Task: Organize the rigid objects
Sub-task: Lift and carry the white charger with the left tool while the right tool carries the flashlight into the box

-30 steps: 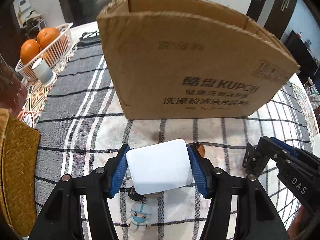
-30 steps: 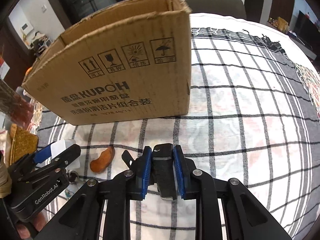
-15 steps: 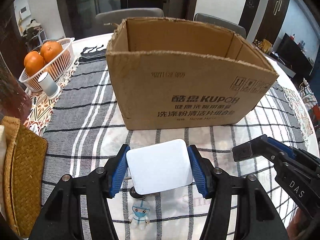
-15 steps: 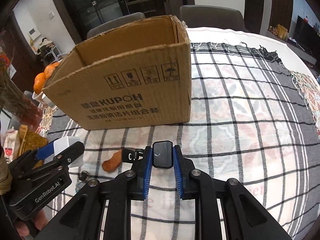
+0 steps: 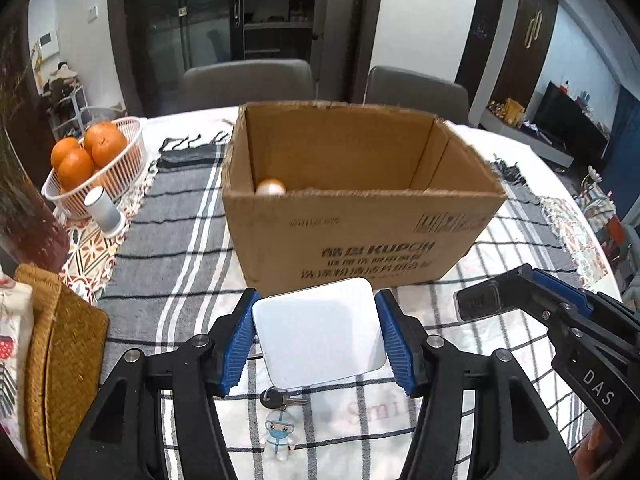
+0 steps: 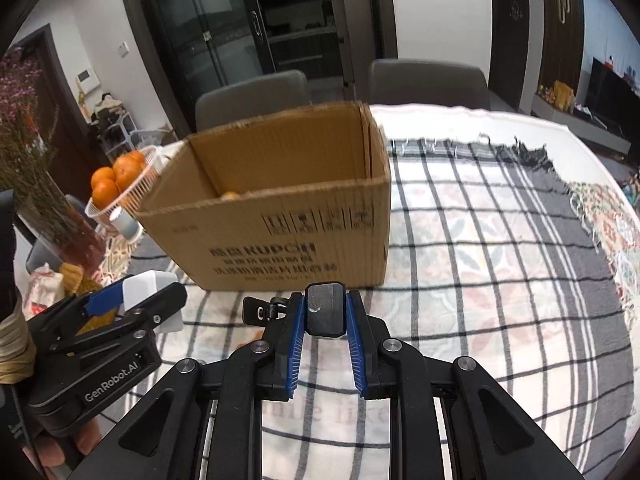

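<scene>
A white block (image 5: 318,330) is clamped flat-sided by the left claw (image 5: 316,336), a dark fob (image 6: 325,309) by the right claw (image 6: 326,320) — both judged stiff, light, smooth — cardboard box (image 5: 360,236) at twelve o'clock.

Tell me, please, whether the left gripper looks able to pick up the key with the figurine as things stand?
Probably not: the left gripper is already shut on the white box, which hangs directly above the key.

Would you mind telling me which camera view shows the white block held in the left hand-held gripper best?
The left wrist view: the white block fills the centre, its whole flat face visible between the blue pads of the left hand-held gripper. The right wrist view shows only an edge-on corner at the far left, partly hidden by that gripper.
</scene>
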Available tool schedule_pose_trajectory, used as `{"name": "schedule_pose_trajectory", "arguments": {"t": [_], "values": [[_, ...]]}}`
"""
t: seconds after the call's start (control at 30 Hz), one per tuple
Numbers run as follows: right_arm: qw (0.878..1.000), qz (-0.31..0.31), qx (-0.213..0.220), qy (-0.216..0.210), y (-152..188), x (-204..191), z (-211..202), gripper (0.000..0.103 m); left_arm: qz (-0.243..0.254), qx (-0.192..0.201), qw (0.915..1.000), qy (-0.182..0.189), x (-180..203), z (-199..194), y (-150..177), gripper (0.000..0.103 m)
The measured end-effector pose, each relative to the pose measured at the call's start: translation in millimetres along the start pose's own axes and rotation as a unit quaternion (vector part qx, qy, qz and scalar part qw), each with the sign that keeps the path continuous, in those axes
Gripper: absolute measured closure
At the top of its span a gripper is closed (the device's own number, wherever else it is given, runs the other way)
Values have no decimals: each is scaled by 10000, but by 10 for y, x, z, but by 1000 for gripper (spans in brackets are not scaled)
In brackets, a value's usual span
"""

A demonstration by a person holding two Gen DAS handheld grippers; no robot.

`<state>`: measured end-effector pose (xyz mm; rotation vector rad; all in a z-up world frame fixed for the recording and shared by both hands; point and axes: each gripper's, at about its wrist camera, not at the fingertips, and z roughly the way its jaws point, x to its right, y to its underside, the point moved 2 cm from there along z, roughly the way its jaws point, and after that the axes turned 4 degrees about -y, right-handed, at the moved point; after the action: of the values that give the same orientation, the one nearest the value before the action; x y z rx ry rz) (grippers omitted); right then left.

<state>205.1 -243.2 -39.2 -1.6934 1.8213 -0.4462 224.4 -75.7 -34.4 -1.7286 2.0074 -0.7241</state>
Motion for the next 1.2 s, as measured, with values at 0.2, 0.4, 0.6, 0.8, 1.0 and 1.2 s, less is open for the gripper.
{"name": "schedule_pose_trajectory", "arguments": {"t": [0.2, 0.4, 0.6, 0.8, 1.0, 1.2], "values": [[9992, -135, 388, 11, -116, -108, -267, 81, 52, 286, 9995, 132, 21, -215, -126, 45], [9974, -200, 686, -35, -238, -167, -462, 81, 145, 598, 9980, 156, 40, -421, -292, 45], [9954, -248, 928, -33, -372, -208, -592, 81, 206, 810, 9964, 153, 46, -532, -434, 46], [9936, -336, 1074, -36, -494, -251, -646, 81, 222, 828, 9960, 262, 40, -521, -570, 46], [9921, -420, 1178, -62, -644, -306, -645, 81, 203, 795, 9960, 351, 22, -472, -722, 46], [9918, -467, 1187, -84, -820, -320, -568, 81, 256, 766, 9962, 338, 5, -412, -890, 46]]}}
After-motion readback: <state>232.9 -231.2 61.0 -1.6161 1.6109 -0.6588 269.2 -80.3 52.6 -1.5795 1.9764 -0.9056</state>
